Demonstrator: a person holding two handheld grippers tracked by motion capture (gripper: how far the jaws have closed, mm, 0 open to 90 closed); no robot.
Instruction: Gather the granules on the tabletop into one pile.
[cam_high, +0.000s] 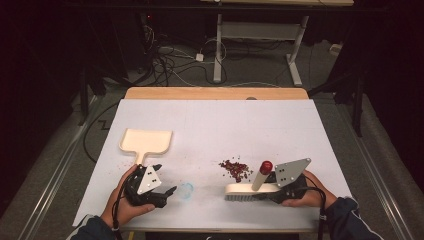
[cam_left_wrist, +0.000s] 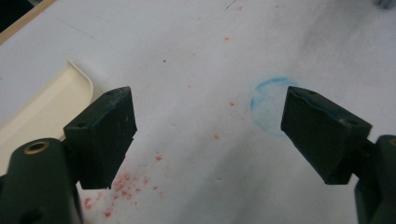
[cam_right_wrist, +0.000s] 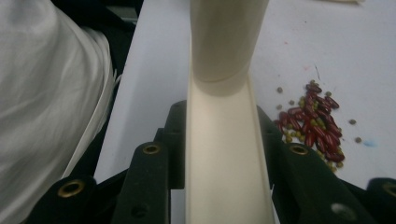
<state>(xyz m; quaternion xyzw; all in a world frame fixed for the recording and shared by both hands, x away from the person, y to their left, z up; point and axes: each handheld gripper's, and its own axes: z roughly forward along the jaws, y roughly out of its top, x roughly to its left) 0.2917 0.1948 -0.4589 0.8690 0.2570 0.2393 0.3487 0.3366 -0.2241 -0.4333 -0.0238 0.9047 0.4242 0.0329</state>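
A cream dustpan (cam_high: 146, 140) lies flat at the table's left, its short handle pointing toward me. My left gripper (cam_high: 167, 179) rests just right of that handle, open with nothing between its jaws. In the left gripper view the left gripper (cam_left_wrist: 208, 98) spans bare paper, with the dustpan (cam_left_wrist: 42, 112) beside its left jaw. My right gripper (cam_high: 272, 192) is shut on the back of a cream brush (cam_high: 245, 190), bristles down, whose red-capped handle (cam_high: 266, 166) slants up. A pile of red and green beans (cam_high: 236, 169) lies just beyond the brush. The right gripper (cam_right_wrist: 222, 116) clamps the brush (cam_right_wrist: 226, 154), beans (cam_right_wrist: 317, 126) to its right.
White paper (cam_high: 215, 120) covers the table, with a wooden strip (cam_high: 215, 93) along the far edge. A faint blue ring (cam_high: 186, 190) marks the paper between my hands. Red specks (cam_left_wrist: 123, 184) dot the paper near the dustpan. White cloth (cam_right_wrist: 51, 93) hangs by the near edge.
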